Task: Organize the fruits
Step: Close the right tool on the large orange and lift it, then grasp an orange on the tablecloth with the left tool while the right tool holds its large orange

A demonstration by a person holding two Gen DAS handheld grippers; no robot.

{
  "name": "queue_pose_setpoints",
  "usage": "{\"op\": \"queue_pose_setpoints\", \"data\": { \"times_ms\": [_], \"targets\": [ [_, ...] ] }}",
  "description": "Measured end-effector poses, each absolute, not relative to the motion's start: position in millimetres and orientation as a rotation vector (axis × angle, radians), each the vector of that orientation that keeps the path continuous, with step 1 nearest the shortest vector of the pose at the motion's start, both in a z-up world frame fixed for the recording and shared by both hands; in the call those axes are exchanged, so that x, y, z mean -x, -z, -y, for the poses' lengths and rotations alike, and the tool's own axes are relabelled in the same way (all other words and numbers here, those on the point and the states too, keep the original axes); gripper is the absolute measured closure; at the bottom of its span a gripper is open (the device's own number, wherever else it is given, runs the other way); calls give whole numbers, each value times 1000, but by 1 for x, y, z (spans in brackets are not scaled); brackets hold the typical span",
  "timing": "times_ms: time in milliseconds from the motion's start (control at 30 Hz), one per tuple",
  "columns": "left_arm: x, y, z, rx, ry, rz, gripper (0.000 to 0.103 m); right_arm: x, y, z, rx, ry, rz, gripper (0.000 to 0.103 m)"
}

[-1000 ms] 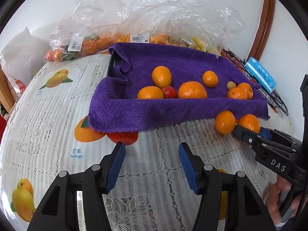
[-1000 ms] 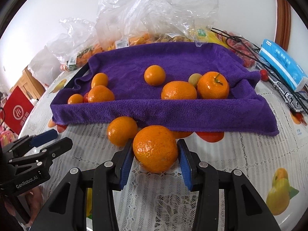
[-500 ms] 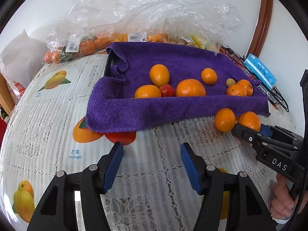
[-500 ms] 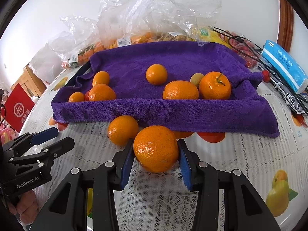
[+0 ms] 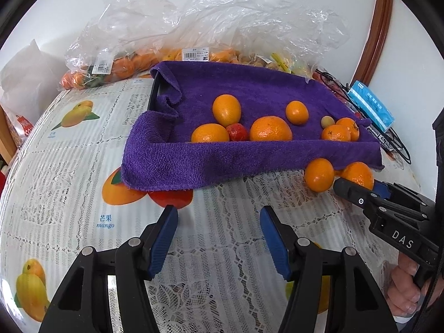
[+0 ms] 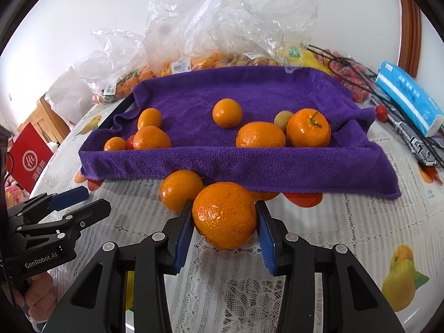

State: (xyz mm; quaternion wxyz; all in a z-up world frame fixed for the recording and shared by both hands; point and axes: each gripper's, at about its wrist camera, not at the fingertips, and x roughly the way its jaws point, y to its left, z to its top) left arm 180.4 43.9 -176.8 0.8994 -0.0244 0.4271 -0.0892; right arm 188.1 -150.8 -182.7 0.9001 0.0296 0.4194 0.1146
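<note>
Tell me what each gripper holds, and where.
Right gripper clamps an orange at its two sides. Left gripper is open and holds nothing.

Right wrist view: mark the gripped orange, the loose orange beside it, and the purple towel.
gripped orange [image 6: 224,215], right wrist view, front face.
loose orange [image 6: 180,193], right wrist view, upper face.
purple towel [image 6: 249,163], right wrist view, front fold.

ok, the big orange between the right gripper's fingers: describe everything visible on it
The large round orange with dimpled, glossy peel sits between the right gripper's blue pads, which press both its sides. Whether it rests on the white lace tablecloth or hangs just above cannot be told. No stem shows. It lies in front of the purple towel's draped edge; a smaller orange sits close behind-left, contact unclear.
</note>
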Motion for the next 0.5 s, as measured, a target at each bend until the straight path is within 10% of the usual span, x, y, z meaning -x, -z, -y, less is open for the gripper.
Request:
{"op": "queue_pose_setpoints", "data": {
  "times_ms": [500],
  "targets": [
    [-177, 175, -28, 53, 286, -908, 42, -168, 162, 195, -108, -198, -829, 60]
  ]
}}
